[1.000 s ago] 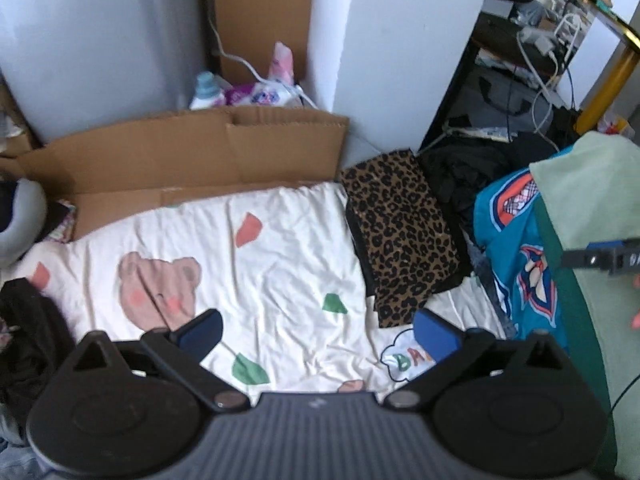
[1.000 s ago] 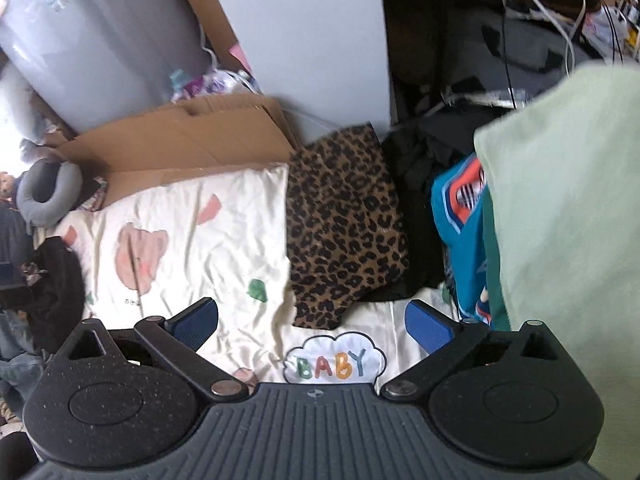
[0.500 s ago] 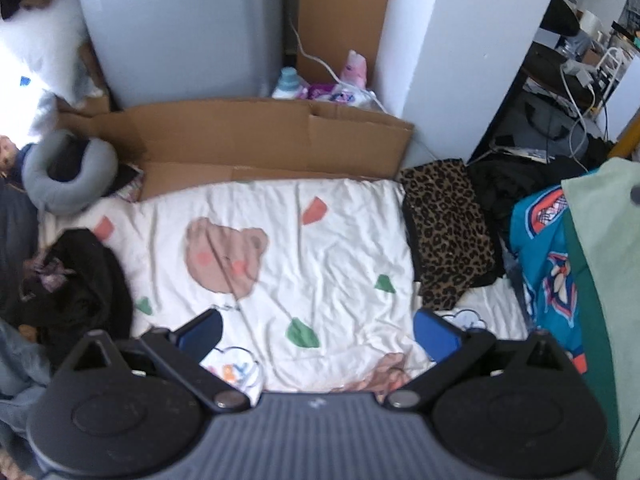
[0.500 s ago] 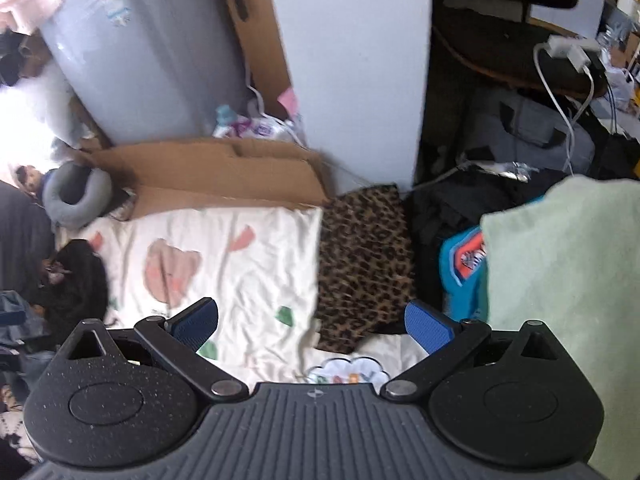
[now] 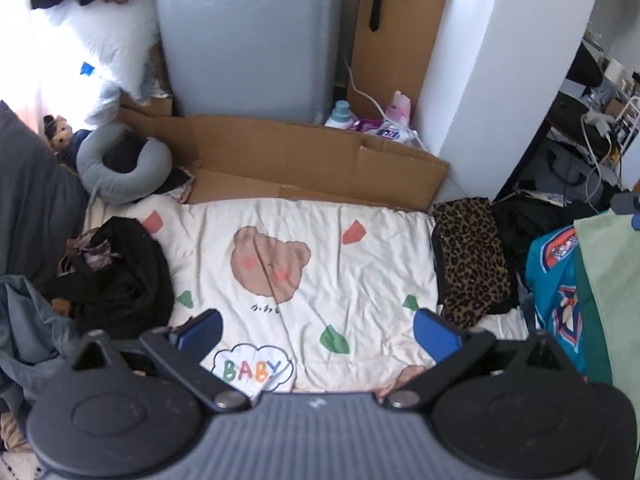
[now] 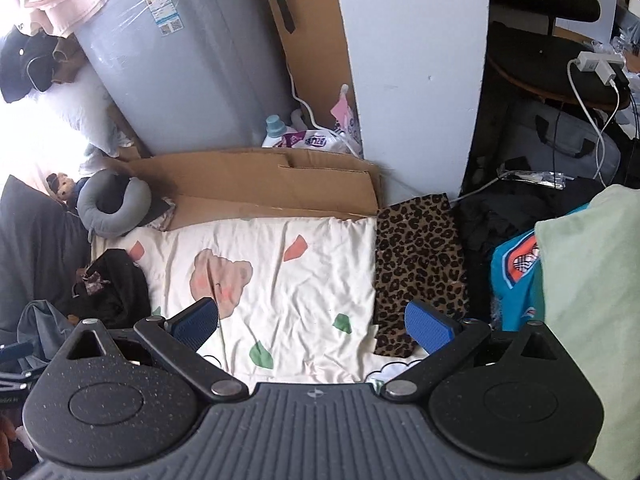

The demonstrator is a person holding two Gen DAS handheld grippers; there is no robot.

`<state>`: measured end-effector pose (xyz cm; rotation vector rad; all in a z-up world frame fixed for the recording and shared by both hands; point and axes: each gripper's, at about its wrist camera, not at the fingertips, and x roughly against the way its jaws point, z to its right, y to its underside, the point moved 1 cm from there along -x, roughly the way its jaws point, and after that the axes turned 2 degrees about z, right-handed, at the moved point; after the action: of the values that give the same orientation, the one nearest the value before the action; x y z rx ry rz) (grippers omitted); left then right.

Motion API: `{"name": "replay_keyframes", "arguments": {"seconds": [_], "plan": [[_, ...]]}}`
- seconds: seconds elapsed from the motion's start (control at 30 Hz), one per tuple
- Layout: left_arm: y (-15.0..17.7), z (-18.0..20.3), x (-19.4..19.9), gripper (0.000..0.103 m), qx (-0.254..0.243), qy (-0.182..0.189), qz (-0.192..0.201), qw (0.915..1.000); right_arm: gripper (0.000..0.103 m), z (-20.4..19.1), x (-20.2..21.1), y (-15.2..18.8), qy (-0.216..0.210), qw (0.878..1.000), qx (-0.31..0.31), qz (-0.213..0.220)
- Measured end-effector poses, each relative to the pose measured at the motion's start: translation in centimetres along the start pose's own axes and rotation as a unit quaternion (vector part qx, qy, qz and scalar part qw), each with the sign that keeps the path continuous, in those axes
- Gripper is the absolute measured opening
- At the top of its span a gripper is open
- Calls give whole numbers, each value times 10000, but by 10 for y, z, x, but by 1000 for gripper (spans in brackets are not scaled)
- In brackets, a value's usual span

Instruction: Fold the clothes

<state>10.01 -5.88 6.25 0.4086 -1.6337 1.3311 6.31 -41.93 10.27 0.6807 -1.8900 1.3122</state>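
A cream blanket (image 5: 320,256) with a bear print and "BABY" cloud lies spread flat; it also fills the middle of the right wrist view as the cream blanket (image 6: 288,268). A folded leopard-print garment (image 5: 472,256) lies at its right edge, seen too as the leopard-print garment (image 6: 420,256). A crumpled black garment (image 5: 116,276) sits at the blanket's left. A teal printed garment (image 5: 556,292) and a pale green cloth (image 6: 588,280) lie on the right. My left gripper (image 5: 318,330) and right gripper (image 6: 316,322) both hover open above the blanket, holding nothing.
Flattened cardboard (image 5: 300,160) lines the far edge of the blanket. A grey washing machine (image 5: 248,36) and white pillar (image 5: 500,60) stand behind. A grey neck pillow (image 5: 120,168) lies far left. Detergent bottles (image 5: 372,124) sit by the wall. Cables and bags (image 6: 560,140) crowd the right.
Both grippers have pulled back and up from the blanket, so more of the room shows. The left view has shifted leftward, bringing the black garment and neck pillow into sight. Both stay open.
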Motion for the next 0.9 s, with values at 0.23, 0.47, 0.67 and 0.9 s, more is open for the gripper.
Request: {"name": "replay_keyframes", "arguments": {"seconds": [0.23,0.47,0.67,0.9], "plan": [[24,-27,2,102,338,-220,43,9992,103,-19,-4,8,-243,9993,-222,166],[41,-39,5,102,301,-345,34,9989,103,-48,-19,4,-323,9992,-156,177],[53,-60,2,102,447,-558,-4,9974,103,-62,-40,16,-272,9996,-120,8],[77,-73,1,102,689,-792,48,9945,103,-68,-52,44,-256,9996,36,-68]]}}
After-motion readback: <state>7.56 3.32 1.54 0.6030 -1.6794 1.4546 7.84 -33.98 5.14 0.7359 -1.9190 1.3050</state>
